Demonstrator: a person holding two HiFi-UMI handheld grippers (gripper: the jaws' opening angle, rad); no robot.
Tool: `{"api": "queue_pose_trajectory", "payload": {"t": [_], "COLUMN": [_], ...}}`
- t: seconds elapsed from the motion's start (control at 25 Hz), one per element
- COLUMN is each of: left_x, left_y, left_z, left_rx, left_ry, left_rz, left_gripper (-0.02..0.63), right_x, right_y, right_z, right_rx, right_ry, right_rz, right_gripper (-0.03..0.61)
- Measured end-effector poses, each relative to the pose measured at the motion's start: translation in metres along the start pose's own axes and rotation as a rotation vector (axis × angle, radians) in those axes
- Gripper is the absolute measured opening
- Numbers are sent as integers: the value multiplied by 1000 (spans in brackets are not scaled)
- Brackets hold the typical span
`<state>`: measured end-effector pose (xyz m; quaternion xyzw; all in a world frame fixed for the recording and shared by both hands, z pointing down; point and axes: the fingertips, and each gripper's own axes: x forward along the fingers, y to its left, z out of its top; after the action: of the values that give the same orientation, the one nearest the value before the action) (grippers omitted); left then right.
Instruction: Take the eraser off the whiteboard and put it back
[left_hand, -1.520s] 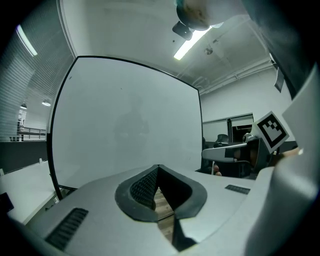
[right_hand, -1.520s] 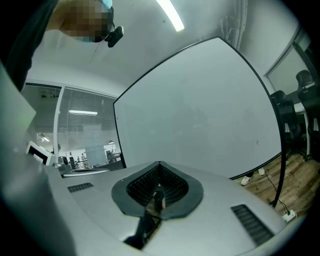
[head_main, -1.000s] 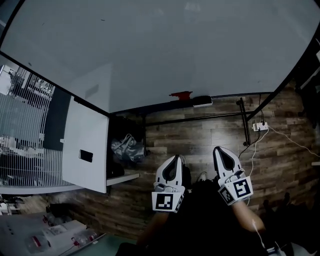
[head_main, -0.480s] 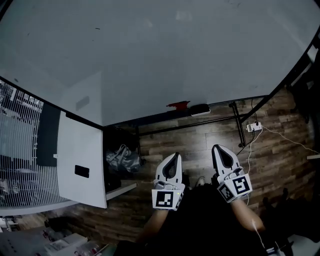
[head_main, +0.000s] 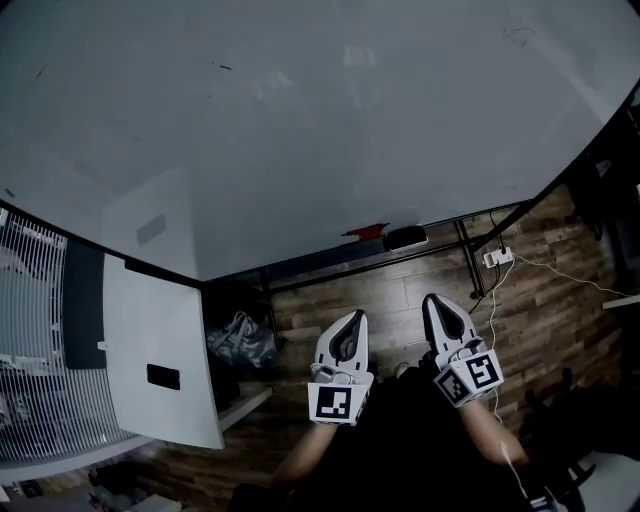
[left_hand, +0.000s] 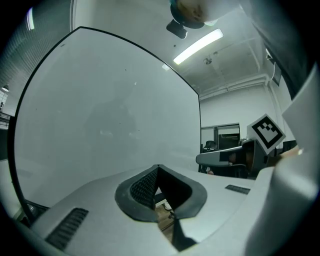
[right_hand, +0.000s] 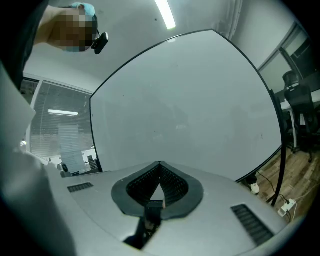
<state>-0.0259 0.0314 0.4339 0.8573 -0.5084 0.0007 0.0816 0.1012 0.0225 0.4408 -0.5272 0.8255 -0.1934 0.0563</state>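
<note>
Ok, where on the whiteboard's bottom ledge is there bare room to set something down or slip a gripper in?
The dark ledge of the large white whiteboard looks bare left of the small red object, and again right of the dark block-shaped eraser up to the black stand post. Those two sit side by side mid-ledge: the crowded spot.

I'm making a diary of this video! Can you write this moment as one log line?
left gripper: shut, empty | right gripper: shut, empty | eraser: at whiteboard bottom edge, untouched

left claw (head_main: 350, 320): jaws together, empty | right claw (head_main: 441, 303): jaws together, empty | both level, side by side
</note>
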Motion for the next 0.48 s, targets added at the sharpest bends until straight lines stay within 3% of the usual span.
{"api": "queue_pose_trajectory", "payload": {"t": [0.48], "left_x": [11], "left_y": [23], "left_z": [-6], "left_rx": [-28], "left_ry": [6], "left_rz": [-80], "left_gripper": [2], "right_x": [28], "right_y": [-9], "right_z": [-20], "right_rx": [149], "right_ry": [-7], "right_rz": [-85], "right_gripper": [14]}}
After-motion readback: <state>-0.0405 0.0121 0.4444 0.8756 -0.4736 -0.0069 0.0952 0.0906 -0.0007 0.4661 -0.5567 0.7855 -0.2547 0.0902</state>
